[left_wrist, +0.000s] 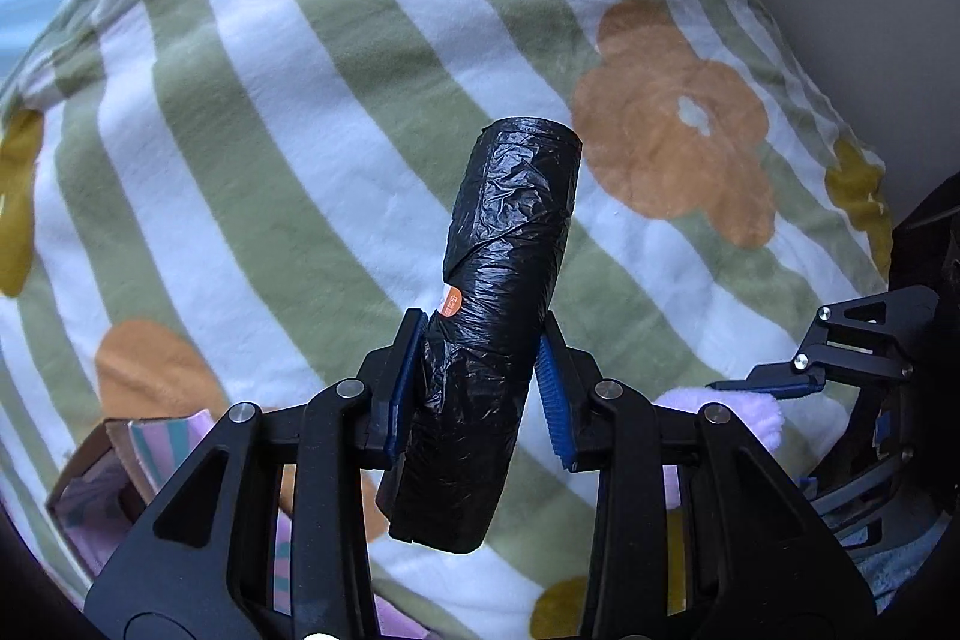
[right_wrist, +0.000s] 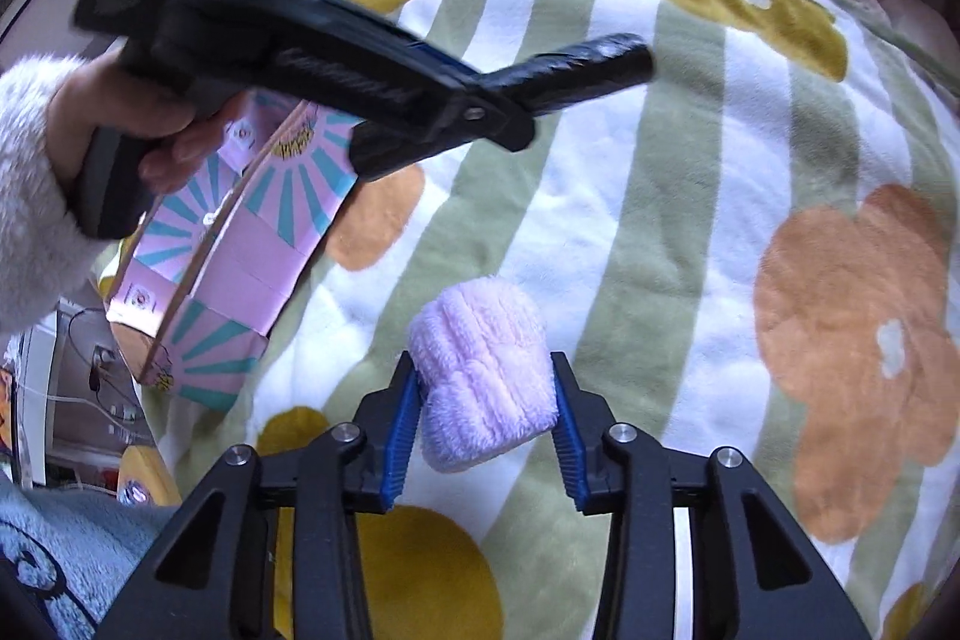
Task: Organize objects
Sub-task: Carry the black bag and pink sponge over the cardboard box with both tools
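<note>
Both your grippers are loaded. Your left gripper has its blue pads clamped on the roll of black bin bags, crinkly glossy plastic, cylinder shape, orange sticker, lifted clear of the blanket. Your right gripper pinches the lilac fleece bundle, soft, ribbed, rounded, also above the fleecy striped, flowered blanket. Pink-and-teal cardboard box sits at the left; contents can't be made out.

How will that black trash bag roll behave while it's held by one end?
The black trash bag roll juts out straight from the left gripper, so it is probably fairly stiff. Its crinkled, glossy plastic looks slippery. Set on the blanket, it might roll.
</note>
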A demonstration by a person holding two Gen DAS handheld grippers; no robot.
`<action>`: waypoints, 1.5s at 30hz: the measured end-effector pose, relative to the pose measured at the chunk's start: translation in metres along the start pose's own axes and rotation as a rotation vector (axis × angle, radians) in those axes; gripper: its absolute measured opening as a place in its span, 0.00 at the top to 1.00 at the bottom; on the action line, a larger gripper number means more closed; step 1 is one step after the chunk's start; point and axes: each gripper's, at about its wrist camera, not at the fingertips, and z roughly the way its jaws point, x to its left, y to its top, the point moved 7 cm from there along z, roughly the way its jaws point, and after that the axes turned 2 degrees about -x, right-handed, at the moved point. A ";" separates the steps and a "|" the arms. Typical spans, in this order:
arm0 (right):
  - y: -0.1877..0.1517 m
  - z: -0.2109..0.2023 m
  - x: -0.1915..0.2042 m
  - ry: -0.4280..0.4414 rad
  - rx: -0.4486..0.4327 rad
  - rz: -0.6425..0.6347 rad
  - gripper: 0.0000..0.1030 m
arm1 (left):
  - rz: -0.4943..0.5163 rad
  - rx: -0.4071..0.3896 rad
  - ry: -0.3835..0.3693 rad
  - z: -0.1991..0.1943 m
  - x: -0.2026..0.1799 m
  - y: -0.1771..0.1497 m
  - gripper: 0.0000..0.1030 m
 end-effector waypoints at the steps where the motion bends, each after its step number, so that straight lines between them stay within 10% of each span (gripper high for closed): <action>1: 0.003 -0.006 0.001 -0.011 -0.005 0.011 0.64 | -0.012 -0.009 0.004 -0.010 -0.001 -0.001 0.69; 21: 0.064 -0.128 0.024 -0.289 -0.137 0.227 0.64 | -0.381 -0.252 0.202 -0.179 -0.004 -0.079 0.69; 45: 0.050 -0.128 0.055 -0.350 -0.140 0.200 0.64 | -0.586 -0.298 0.262 -0.193 0.008 -0.143 0.69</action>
